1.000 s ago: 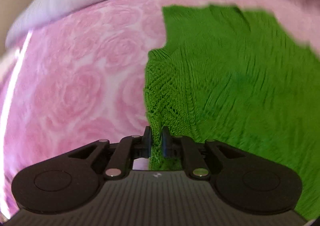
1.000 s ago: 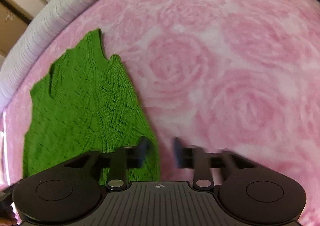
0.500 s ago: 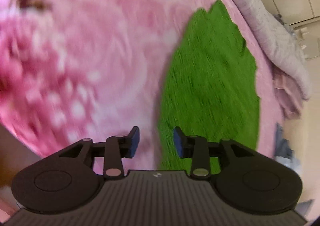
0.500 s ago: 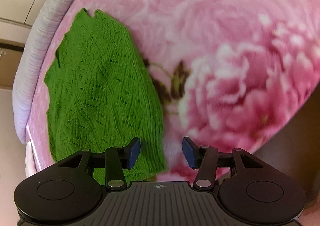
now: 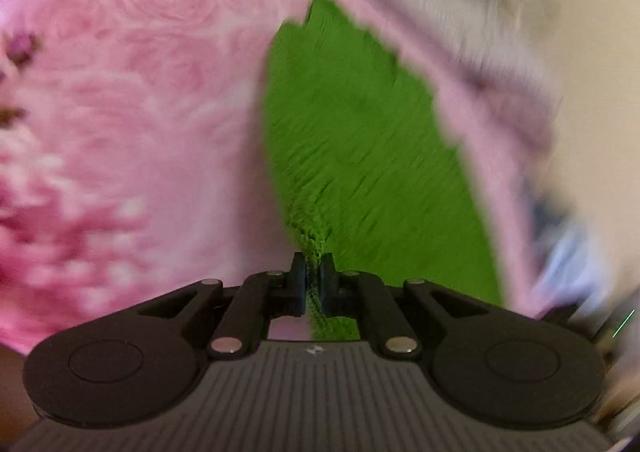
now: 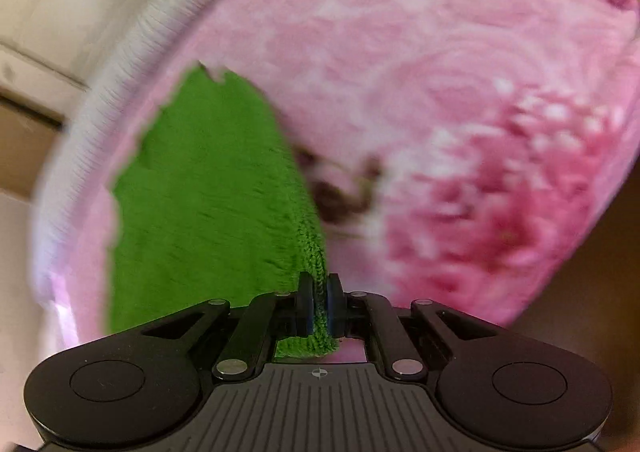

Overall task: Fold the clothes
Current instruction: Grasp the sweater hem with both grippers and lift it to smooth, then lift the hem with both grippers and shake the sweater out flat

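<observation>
Green knit top (image 5: 360, 140): it lies flat on the pink flowery blanket (image 5: 140, 92), close to the blanket's far edge. Its near end is lifted a little at both corners.
Left gripper (image 5: 313, 280): its fingers have just closed. They are squeezed tight on the near left corner of the green knit top, and a bit of knit pokes out between them.
Right gripper (image 6: 319, 304): its fingers have just closed too. They pinch the near right corner of the same top, with the ribbed edge squashed between the blue pads.
Step now: I think both near corners are held so the near end can be lifted and laid over the far end.
What could go wrong: the knit is stretchy and loose. If one hand pulls harder, the fold may come out crooked. Each hold is only on a small bit of the edge, so a quick tug could make a corner slip out. The soft blanket could also drag on the top and bunch it up.
Hard to tell: both pictures are blurry, so I cannot see how much knit each gripper has.
</observation>
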